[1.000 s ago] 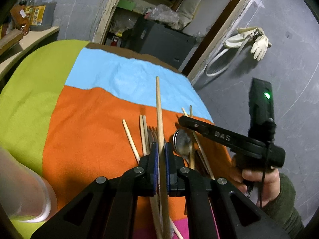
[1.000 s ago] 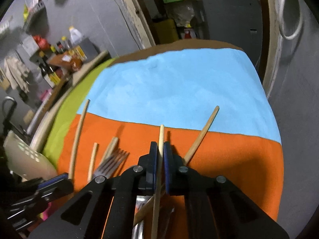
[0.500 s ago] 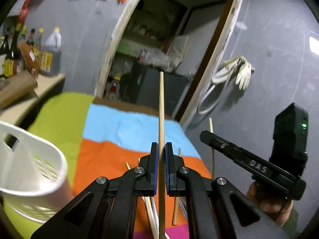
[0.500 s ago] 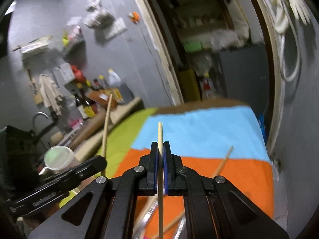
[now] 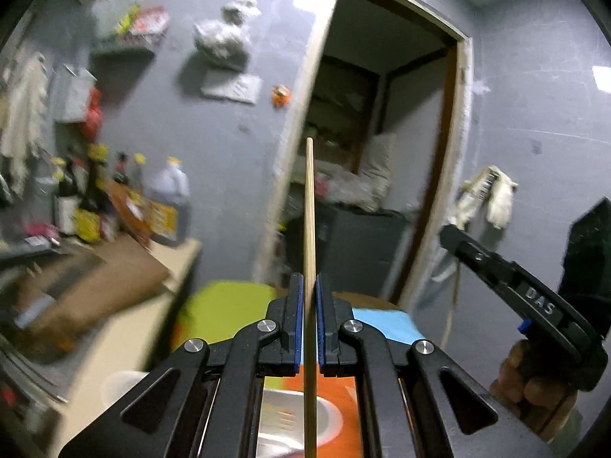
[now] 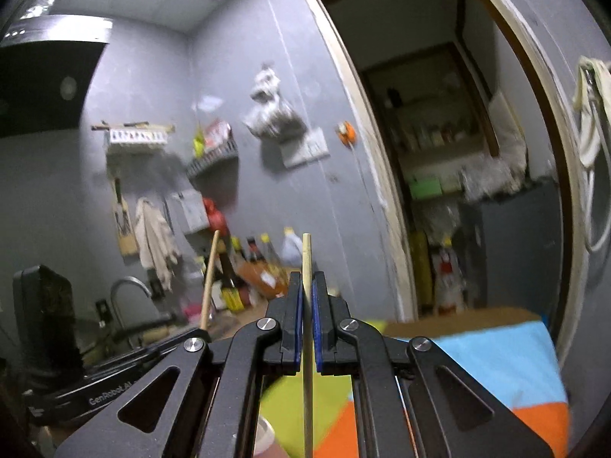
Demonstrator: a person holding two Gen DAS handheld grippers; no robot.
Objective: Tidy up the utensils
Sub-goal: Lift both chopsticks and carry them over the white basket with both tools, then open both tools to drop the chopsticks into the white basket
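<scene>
Left wrist view: my left gripper [image 5: 309, 286] is clenched on a long chopstick [image 5: 309, 206] — upright, raised above the striped cloth [image 5: 385, 322]; the right gripper [image 5: 450, 234] shows at the right edge. Right wrist view: my right gripper [image 6: 305, 285] clamps a shorter chopstick [image 6: 306, 255] — tip just past the pads, cloth [image 6: 496, 358] below.

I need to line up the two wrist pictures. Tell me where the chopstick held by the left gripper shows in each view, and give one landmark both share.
Left wrist view: the left gripper's chopstick stands upright at picture centre, clamped in the left gripper.
Right wrist view: the same chopstick rises at lower left, beside the sink tap.
Shared landmark: the orange wall object beside the doorway.
</scene>
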